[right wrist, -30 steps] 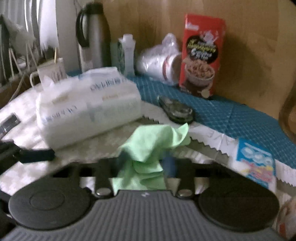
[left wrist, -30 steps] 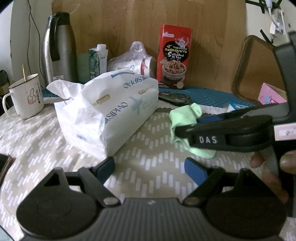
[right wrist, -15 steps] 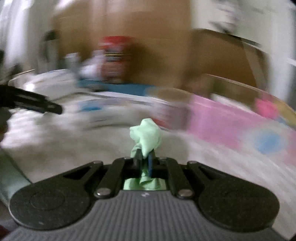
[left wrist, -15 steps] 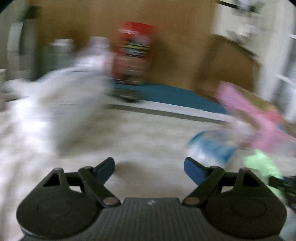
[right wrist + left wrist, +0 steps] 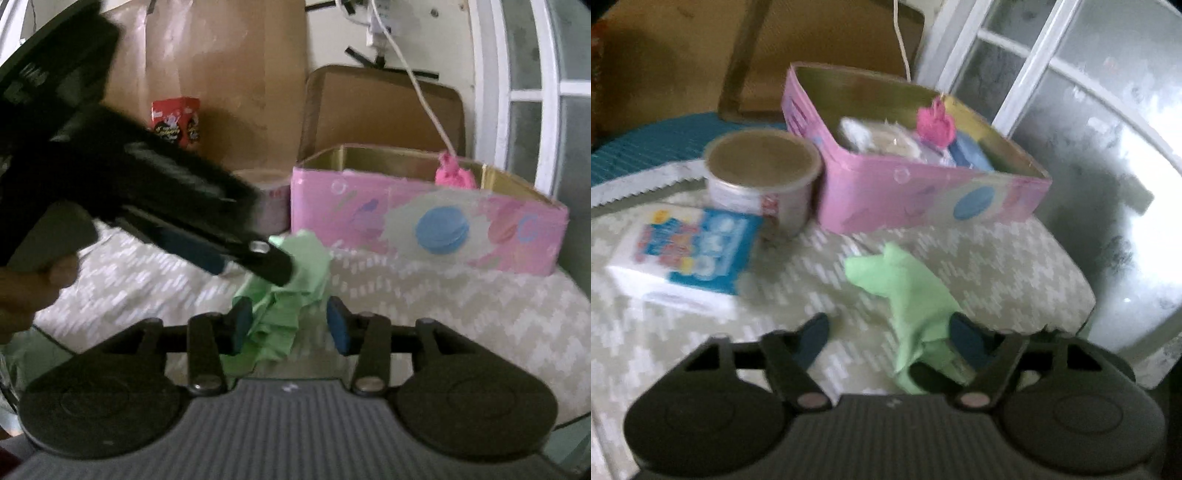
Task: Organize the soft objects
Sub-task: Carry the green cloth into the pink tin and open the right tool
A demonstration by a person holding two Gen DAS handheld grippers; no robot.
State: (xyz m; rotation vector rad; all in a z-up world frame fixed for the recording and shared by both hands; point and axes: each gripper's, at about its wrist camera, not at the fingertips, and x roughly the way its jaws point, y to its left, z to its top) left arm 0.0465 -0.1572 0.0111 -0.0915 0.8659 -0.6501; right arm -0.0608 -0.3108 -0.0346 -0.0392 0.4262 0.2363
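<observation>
A light green cloth (image 5: pixel 912 295) lies crumpled on the patterned tablecloth, in front of an open pink box (image 5: pixel 923 199) that holds soft items, among them a pink fluffy one (image 5: pixel 936 123). My left gripper (image 5: pixel 888 338) is open, its right finger (image 5: pixel 964 338) against the cloth. In the right wrist view my right gripper (image 5: pixel 290 325) is open with the green cloth (image 5: pixel 288 295) loose between its fingers. The left gripper (image 5: pixel 258 258) reaches in from the left over the cloth. The pink box (image 5: pixel 424 221) stands just behind.
A round tin (image 5: pixel 761 173) stands left of the pink box. A white and blue tissue pack (image 5: pixel 690 254) lies in front of it. The table edge (image 5: pixel 1082 306) runs close on the right, by a window. A chair back (image 5: pixel 380 110) and a red box (image 5: pixel 175 122) stand behind.
Both grippers have swung right from the tissue bag to the pink box. My right gripper, which carried the green cloth shut, now stands open around it. The left gripper has come against the cloth.
</observation>
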